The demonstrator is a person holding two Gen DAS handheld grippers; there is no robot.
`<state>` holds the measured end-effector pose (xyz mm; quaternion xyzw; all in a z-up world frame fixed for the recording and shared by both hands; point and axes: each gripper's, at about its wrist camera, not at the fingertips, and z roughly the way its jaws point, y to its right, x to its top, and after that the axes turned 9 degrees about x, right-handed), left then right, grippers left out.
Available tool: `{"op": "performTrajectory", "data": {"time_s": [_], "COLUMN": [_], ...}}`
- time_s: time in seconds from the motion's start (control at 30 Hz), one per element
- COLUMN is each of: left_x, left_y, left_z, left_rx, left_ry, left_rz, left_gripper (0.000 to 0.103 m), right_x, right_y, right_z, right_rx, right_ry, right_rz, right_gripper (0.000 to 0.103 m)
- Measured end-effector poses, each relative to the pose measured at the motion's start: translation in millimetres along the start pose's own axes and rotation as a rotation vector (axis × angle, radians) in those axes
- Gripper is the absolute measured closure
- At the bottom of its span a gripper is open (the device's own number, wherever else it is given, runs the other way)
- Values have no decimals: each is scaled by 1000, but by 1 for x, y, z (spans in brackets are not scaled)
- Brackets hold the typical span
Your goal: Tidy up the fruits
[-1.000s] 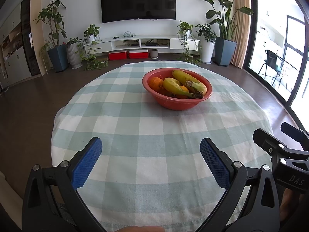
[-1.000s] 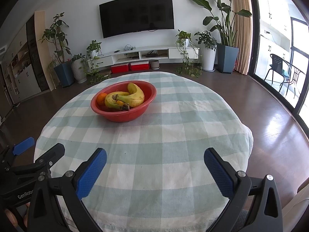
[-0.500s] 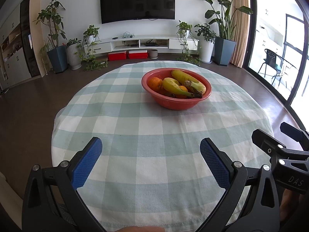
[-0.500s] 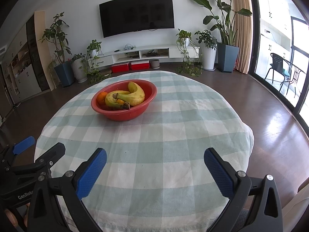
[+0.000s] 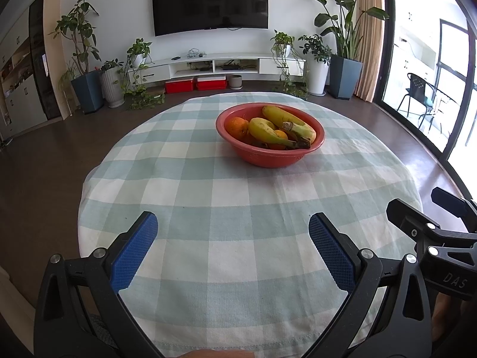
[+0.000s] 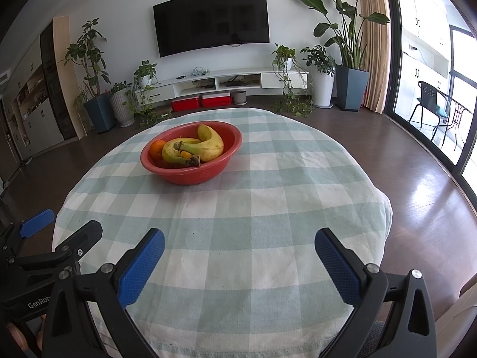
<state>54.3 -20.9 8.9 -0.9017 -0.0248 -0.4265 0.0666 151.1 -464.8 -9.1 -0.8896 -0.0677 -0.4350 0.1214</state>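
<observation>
bowl [image 5: 269, 155] of bananas [image 5: 287, 120], second orange [image 5: 280, 134] in left view

black plastic left claw [image 5: 233, 247] and right claw [image 6: 239, 261], blue textured pads [image 5: 134, 252], silver screws

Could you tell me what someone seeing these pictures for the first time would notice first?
The red bowl draws the eye, standing on the far half of the round checked table and holding two bananas and oranges. Near the camera, both pairs of blue-padded tongs, left and right, hang wide open over the table's near edge, holding nothing. Behind, a black TV hangs on the white wall among potted plants.
</observation>
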Motion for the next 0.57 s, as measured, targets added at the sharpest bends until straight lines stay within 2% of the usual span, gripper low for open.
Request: {"op": "performTrajectory", "data": {"time_s": [0.3,0.57], "left_x": [-4,-6], "left_y": [6,11], "left_z": [2,5], "left_rx": [-19,-3], "left_ry": [-20,-31], "left_rz": [-8,19], "left_gripper": [0,0], "right_x": [-2,-9], "right_y": [-1,-4], "right_z": [0,-4], "right_rx": [1,0], "right_ry": [-5,-16], "right_rz": [2,9], "right_gripper": [0,0]}}
